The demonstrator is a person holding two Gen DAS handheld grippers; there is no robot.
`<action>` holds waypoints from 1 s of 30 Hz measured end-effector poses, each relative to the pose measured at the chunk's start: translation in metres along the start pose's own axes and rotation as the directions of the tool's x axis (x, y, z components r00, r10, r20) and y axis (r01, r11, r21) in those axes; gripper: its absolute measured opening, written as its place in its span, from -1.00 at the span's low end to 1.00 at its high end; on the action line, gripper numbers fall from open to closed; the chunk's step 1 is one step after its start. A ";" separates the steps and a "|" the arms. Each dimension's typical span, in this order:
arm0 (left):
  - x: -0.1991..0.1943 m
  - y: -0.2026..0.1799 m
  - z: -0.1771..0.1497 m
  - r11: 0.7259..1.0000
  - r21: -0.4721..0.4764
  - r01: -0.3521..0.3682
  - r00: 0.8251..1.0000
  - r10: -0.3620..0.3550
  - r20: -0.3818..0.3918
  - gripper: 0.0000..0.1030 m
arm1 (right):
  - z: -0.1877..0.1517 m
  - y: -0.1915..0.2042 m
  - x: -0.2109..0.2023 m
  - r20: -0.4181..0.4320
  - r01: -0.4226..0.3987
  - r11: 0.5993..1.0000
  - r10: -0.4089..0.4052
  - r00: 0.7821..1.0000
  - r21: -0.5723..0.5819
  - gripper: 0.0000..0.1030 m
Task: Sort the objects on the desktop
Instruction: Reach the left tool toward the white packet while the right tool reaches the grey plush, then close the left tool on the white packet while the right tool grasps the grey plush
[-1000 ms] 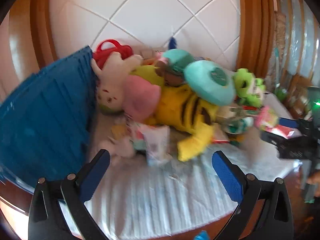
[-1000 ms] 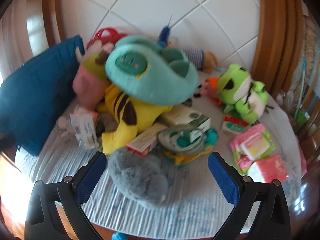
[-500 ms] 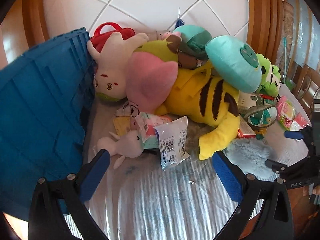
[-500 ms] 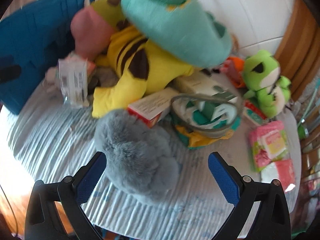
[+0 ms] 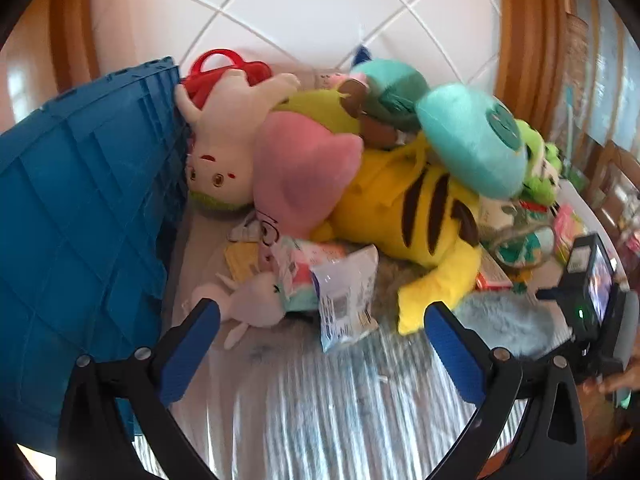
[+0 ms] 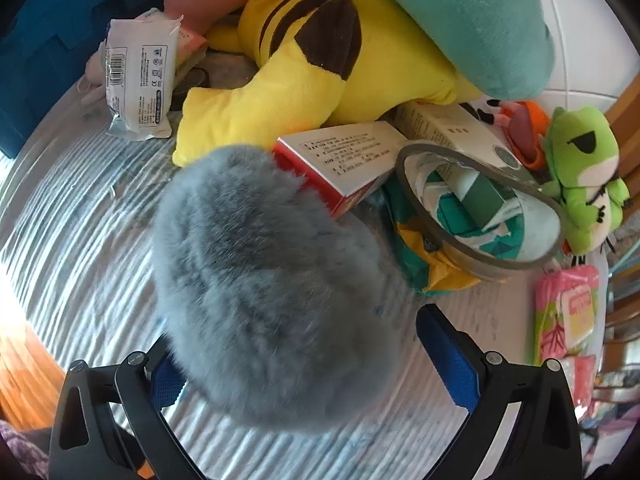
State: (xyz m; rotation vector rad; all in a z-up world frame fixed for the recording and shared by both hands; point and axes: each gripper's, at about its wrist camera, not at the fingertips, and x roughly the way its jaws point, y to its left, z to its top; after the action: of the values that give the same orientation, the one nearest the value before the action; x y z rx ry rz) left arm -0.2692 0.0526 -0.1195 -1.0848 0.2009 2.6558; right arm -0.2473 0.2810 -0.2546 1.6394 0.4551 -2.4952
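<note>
Grey fluffy plush (image 6: 272, 284) lies between the right gripper (image 6: 296, 356) fingers (spread wide) — left gripper (image 5: 322, 344) open too.

Legible text: none can be read out letter for letter.
- Clear plastic packet (image 6: 138, 76), at 10 o'clock in the right wrist view: barcode and rows of small print, too fine to read; the same packet (image 5: 347, 298) shows a barcode in the left wrist view.
- Red-and-white box (image 6: 344, 160), centre: several lines of small print, illegible.
- Pink pack (image 6: 570, 312), at 4 o'clock: red label with characters, blurred.
</note>
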 end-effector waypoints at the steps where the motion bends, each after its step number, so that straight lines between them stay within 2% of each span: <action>1: 0.003 0.000 0.001 1.000 -0.015 0.005 1.000 -0.005 -0.007 1.00 | 0.000 -0.002 0.003 0.001 0.005 1.000 -0.005 1.000 0.010 1.00; 5: 0.014 -0.003 0.000 1.000 -0.027 -0.013 0.999 0.012 -0.030 1.00 | -0.003 -0.008 0.020 -0.036 -0.015 0.996 0.019 0.999 0.084 1.00; 8: 0.019 -0.007 -0.003 1.000 -0.016 -0.018 0.999 0.017 -0.039 1.00 | -0.007 -0.011 0.025 -0.042 0.002 0.993 0.003 0.999 0.117 0.99; 10: 0.023 -0.009 -0.005 1.000 -0.005 -0.017 0.999 0.016 -0.040 1.00 | -0.007 -0.012 0.024 -0.027 0.008 0.992 -0.005 1.000 0.128 0.89; 13: 0.030 -0.008 -0.007 1.000 -0.001 -0.009 0.999 0.009 -0.047 1.00 | -0.007 -0.014 0.024 -0.015 -0.022 0.987 0.024 1.000 0.161 0.56; 15: 0.034 -0.006 -0.009 1.000 -0.007 0.003 0.999 -0.003 -0.047 1.00 | -0.006 -0.016 0.024 -0.006 -0.047 0.981 0.049 0.999 0.187 0.24; 19: 0.045 0.002 -0.013 0.998 -0.033 0.047 0.998 -0.048 -0.041 1.00 | 0.000 -0.012 0.024 0.000 -0.050 0.979 0.052 0.999 0.199 -0.02; 21: 0.055 0.008 -0.014 0.997 -0.047 0.068 0.997 -0.070 -0.038 0.89 | 0.001 -0.010 0.024 -0.002 -0.041 0.978 0.043 0.999 0.203 -0.15; 23: 0.064 0.010 -0.016 0.996 -0.055 0.072 0.996 -0.074 -0.045 0.74 | 0.001 -0.008 0.023 -0.004 -0.032 0.978 0.034 0.999 0.206 -0.18; 28: 0.102 0.017 -0.014 0.995 -0.070 0.065 0.991 -0.073 -0.110 0.72 | 0.003 -0.005 0.022 -0.007 -0.012 0.976 0.014 1.000 0.217 -0.18; 30: 0.114 0.016 -0.012 0.995 -0.064 0.078 0.988 -0.085 -0.126 0.50 | 0.003 -0.006 0.023 -0.007 -0.012 0.974 0.015 1.000 0.225 -0.18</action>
State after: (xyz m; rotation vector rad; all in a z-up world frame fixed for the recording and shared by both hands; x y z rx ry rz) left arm -0.3442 0.0561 -0.2077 -1.2563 0.1004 2.5366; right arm -0.2609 0.2871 -0.2731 1.7234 0.1652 -2.6120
